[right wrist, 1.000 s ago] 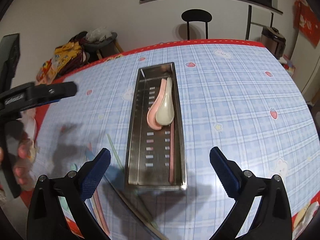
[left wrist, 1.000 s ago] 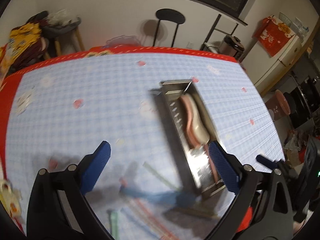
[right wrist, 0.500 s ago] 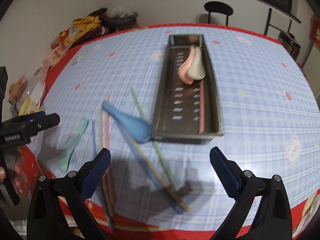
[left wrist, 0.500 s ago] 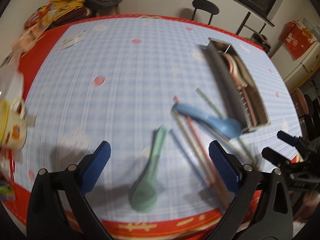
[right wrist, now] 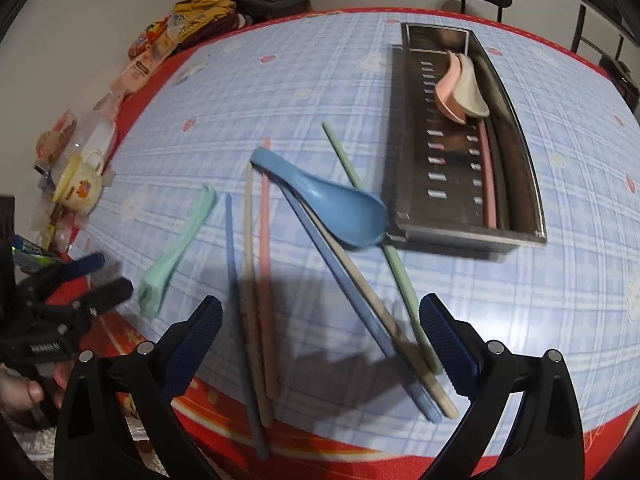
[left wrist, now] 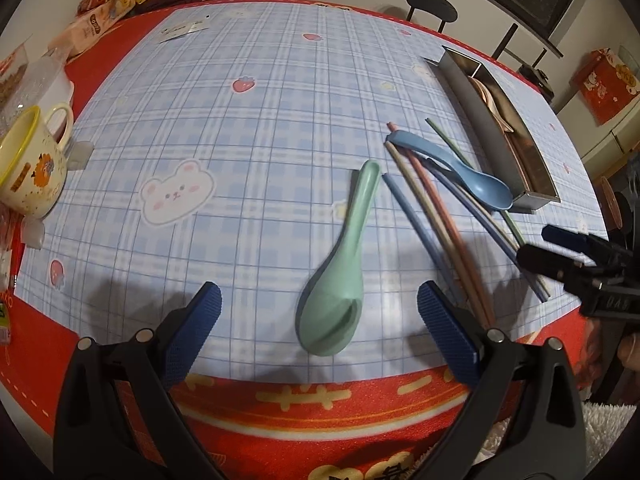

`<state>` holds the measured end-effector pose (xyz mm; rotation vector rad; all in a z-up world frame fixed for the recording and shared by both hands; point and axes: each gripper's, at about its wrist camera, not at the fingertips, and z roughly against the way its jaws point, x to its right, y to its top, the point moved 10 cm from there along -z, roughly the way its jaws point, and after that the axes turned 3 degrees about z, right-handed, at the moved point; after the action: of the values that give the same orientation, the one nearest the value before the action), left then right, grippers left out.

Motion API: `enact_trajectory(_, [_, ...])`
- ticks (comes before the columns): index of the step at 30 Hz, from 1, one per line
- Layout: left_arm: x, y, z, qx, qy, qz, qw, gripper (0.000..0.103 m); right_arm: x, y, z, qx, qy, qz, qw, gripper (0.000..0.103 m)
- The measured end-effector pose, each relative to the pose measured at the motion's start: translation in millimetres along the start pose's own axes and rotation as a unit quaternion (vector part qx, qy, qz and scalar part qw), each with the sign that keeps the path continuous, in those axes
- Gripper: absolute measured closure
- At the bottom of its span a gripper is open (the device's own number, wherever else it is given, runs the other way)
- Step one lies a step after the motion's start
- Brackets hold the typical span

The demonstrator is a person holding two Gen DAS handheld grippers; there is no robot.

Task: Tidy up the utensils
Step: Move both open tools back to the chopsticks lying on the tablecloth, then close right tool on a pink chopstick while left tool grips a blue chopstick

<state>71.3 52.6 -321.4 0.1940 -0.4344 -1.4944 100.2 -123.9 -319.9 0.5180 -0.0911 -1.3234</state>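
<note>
**Both claws tipped down over the loose spoons and chopsticks**

Your left gripper (left wrist: 318, 326) is pitched steeply down at the near edge of the table (left wrist: 256, 128), fingers spread wide with nothing between the pads. The green spoon (left wrist: 340, 272) lies on the cloth right ahead of it, bowl nearest you and sitting between the two blue pads as the wrist camera sees it, not touched.

Your right gripper (right wrist: 320, 332) is angled down just as steeply, a little further along the same edge. Its jaws are closing at this moment from nearly full spread, and no pad presses on anything; the near ends of the chopsticks (right wrist: 260, 280) run on the cloth in the gap between its fingers.

Over there, the blue spoon (right wrist: 332, 204) lies across the chopsticks, its bowl just beside the near end wall of the metal tray (right wrist: 452, 236). Whether it touches, you cannot tell. Inside the tray, a pink spoon (right wrist: 446, 94) and a white spoon (right wrist: 474, 92) nest together at the far half, with a pink chopstick (right wrist: 487, 176) lying lengthwise beside them.

From the right wrist view, your left hand (right wrist: 24, 388) shows low at the picture's left edge, wrapped round the gripper handle. A yellow mug (left wrist: 28, 168) stands well apart at the table's left edge.
</note>
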Motion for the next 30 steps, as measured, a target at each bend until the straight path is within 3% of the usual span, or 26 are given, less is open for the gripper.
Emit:
enact_trajectory(3, [-1.1,0.6,1.2,0.004,-0.003,0.002,1.0,0.007,-7.0,4.3,-3.7,-0.009,0.01,0.021,1.0,0.033])
enact_trajectory(6, [3.0,1.1,3.2,0.007,-0.021,0.005,0.9997,0.008,-18.1,2.7,-8.4,-0.021,0.02,0.043,0.999,0.046])
enact_trajectory(9, [11.5,2.7,3.5,0.006,-0.034,-0.001,0.9994,0.017,-26.8,-2.9,-17.7,-0.033,0.014,0.069,0.997,0.072])
enact_trajectory(11, [16.9,2.4,1.3,0.002,-0.037,-0.005,0.9993,0.019,-30.0,-8.2,-26.2,-0.044,0.01,0.084,0.995,0.08])
enact_trajectory(26, [45.7,-5.0,-9.7,-0.023,-0.042,-0.036,0.9982,0.023,-44.1,2.4,-45.2,-0.034,0.001,0.132,0.991,0.085])
enact_trajectory(30, [49.8,-3.9,-11.3,-0.026,-0.042,-0.039,0.998,0.025,-43.3,3.7,-46.9,-0.03,-0.008,0.148,0.988,0.096])
